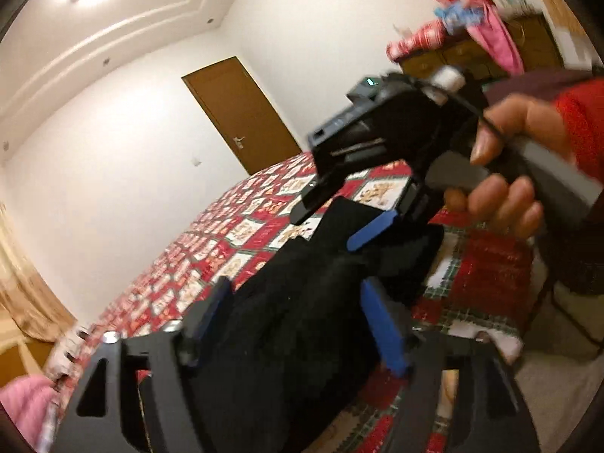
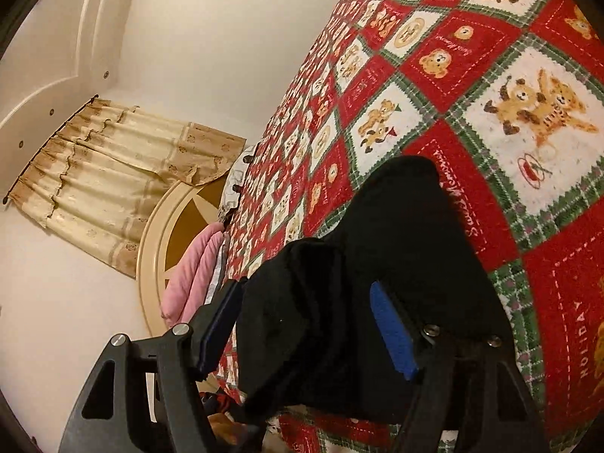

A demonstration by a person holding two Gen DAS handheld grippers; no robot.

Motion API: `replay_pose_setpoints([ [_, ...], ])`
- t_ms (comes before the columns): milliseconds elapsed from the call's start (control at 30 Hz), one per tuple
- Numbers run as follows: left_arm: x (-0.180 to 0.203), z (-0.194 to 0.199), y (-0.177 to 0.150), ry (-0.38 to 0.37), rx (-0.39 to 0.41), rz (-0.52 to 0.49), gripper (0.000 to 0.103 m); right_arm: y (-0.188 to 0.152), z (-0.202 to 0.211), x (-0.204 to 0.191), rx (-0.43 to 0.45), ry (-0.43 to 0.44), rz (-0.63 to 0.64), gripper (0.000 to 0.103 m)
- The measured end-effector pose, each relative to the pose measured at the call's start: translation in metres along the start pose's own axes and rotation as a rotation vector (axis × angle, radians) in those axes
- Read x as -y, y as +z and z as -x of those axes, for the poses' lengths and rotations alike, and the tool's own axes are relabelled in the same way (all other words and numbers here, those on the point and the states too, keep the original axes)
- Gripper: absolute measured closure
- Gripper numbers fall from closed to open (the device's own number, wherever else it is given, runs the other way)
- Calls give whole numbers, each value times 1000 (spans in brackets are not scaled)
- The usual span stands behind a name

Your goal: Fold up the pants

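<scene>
The black pants [image 1: 302,324] hang bunched over the red patchwork bedspread [image 1: 211,249]. My left gripper [image 1: 298,321] has its blue-padded fingers apart on either side of the black cloth. In the left wrist view the right gripper [image 1: 339,222] is held by a hand in a red sleeve, its blue pad against the same cloth. In the right wrist view the pants [image 2: 377,264] fill the space between the right gripper's [image 2: 313,324] wide-set blue pads [image 2: 392,332]. Whether either gripper pinches the cloth is hidden by the folds.
The bed's bear-print quilt [image 2: 490,94] fills the right. A pink garment [image 2: 192,275] lies by the cream headboard [image 2: 158,234]. A curtain [image 2: 113,173] hangs on the wall. A brown door [image 1: 241,113] and a dresser with piled clothes [image 1: 472,22] stand behind.
</scene>
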State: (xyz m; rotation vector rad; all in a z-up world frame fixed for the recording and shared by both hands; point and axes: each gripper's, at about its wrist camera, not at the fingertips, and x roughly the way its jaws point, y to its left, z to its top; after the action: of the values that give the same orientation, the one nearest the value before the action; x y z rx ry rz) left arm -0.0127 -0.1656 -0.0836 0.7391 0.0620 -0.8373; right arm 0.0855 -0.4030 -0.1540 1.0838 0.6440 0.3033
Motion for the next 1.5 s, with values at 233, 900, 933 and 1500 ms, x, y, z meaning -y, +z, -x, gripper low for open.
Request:
replay_pose_setpoints([
  [233,46,-43,4,-35,-98,-130,23,-1,5,0,-4,17,-6,31],
  [900,47,-43,9,-90,-109,221,66,3,-41,-36,-82,-188,399,38],
  [933,46,-43,10,-98,-109,243,65,4,-42,-34,-67,-185,385,38],
  [1500,30,-36,35,-109,-92,274,74,3,-9,-66,-34,-127,452,85],
])
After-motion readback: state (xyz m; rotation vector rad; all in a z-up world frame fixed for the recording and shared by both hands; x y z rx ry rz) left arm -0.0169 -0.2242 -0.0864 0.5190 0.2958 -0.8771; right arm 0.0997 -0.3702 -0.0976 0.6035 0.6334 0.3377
